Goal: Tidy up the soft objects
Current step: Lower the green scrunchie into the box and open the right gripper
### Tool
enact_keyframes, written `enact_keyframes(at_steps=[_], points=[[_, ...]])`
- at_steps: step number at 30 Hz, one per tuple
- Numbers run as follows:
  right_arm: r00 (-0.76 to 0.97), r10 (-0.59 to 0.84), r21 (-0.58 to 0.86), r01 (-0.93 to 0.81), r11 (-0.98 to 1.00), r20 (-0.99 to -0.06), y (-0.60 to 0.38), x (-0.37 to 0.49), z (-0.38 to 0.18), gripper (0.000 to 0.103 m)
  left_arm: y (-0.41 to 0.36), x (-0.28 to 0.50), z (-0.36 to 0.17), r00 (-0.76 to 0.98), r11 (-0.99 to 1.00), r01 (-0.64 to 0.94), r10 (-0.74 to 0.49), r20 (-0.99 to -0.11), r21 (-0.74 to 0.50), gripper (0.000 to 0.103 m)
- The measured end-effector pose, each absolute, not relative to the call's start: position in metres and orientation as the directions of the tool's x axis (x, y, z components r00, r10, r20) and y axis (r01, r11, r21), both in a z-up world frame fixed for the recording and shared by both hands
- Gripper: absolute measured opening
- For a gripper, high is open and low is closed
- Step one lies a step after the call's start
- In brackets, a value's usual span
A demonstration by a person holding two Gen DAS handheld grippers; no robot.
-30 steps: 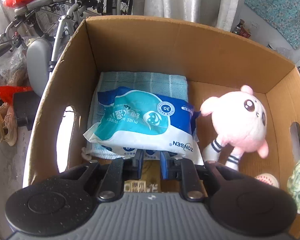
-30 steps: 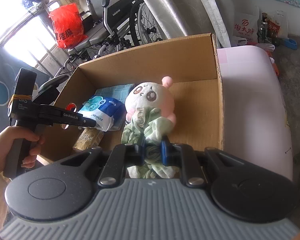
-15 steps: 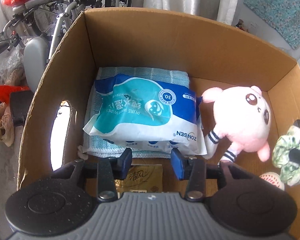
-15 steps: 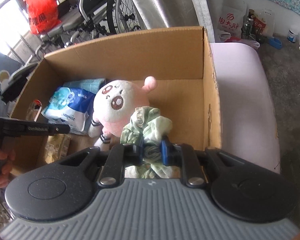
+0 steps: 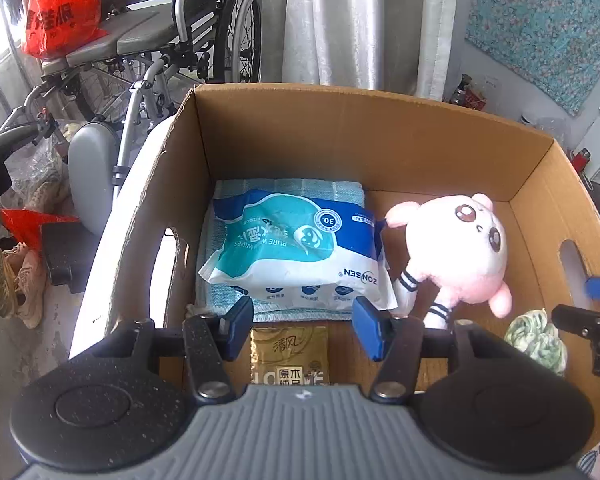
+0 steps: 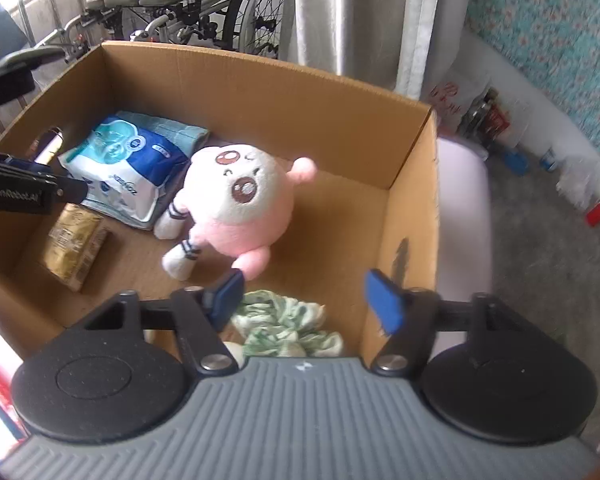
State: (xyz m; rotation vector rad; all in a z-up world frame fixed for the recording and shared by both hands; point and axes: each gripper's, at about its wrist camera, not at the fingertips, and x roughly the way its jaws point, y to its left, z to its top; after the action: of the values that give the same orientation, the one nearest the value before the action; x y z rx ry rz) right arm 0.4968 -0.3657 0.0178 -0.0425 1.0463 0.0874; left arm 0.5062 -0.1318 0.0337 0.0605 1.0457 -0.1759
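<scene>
In the box: cardboard box, all soft things lie on its floor.
Towel: folded towel at far left corner, flat.
Wipes: wipes pack lying on top of the towel.
Tissue pack: gold tissue pack on the floor just in front of the towel.
Plush: pink plush toy right of the wipes, touching them.
Scrunchie: green scrunchie on the floor near the right wall.
Left gripper: left gripper jaws opening, nothing gripped, above the tissue pack.
Right gripper: right gripper jaws opening, pads off the scrunchie below them.
</scene>
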Motion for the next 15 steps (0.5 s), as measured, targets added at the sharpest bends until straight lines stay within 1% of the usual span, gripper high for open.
enact_keyframes(at_steps=[1,2,4,6,7,8,10,12,15], points=[[0.463,0.085,0.051,-0.087,0.995,-0.882,-0.370,0.500,0.013,0.030,-0.133,0.507,0.032,0.485,0.984,0.175,-0.117,-0.867,-0.035,0.056],[0.437,0.099,0.071,-0.080,0.994,-0.894,-0.372,0.502,0.007,0.022,-0.133,0.507,0.030,0.483,0.983,0.178,-0.121,-0.867,-0.038,0.056],[0.399,0.068,0.034,-0.093,0.995,-0.914,-0.367,0.503,-0.011,0.018,-0.133,0.505,0.028,0.486,0.981,0.187,-0.139,-0.863,-0.052,0.056],[0.375,0.028,-0.011,-0.101,0.995,-0.926,-0.362,0.501,-0.031,0.017,-0.131,0.501,0.024,0.488,0.980,0.192,-0.148,-0.860,-0.060,0.056],[0.374,0.023,-0.018,-0.106,0.994,-0.927,-0.361,0.501,-0.034,0.007,-0.132,0.501,0.022,0.486,0.979,0.195,-0.147,-0.861,-0.056,0.056],[0.392,0.028,-0.007,-0.087,0.996,-0.920,-0.363,0.501,-0.032,0.008,-0.132,0.500,0.021,0.486,0.979,0.196,-0.143,-0.862,-0.052,0.056],[0.392,0.016,-0.013,-0.071,0.997,-0.920,-0.365,0.503,-0.032,0.005,-0.130,0.499,0.019,0.489,0.983,0.180,-0.130,-0.862,-0.046,0.056],[0.403,-0.010,-0.048,-0.085,0.995,-0.915,-0.360,0.500,-0.031,0.008,-0.128,0.496,0.023,0.490,0.984,0.168,-0.139,-0.861,-0.063,0.056],[0.485,-0.030,-0.090,-0.102,0.991,-0.874,-0.358,0.487,-0.016,0.011,-0.129,0.486,0.041,0.522,0.982,0.177,-0.152,-0.839,-0.068,0.056]])
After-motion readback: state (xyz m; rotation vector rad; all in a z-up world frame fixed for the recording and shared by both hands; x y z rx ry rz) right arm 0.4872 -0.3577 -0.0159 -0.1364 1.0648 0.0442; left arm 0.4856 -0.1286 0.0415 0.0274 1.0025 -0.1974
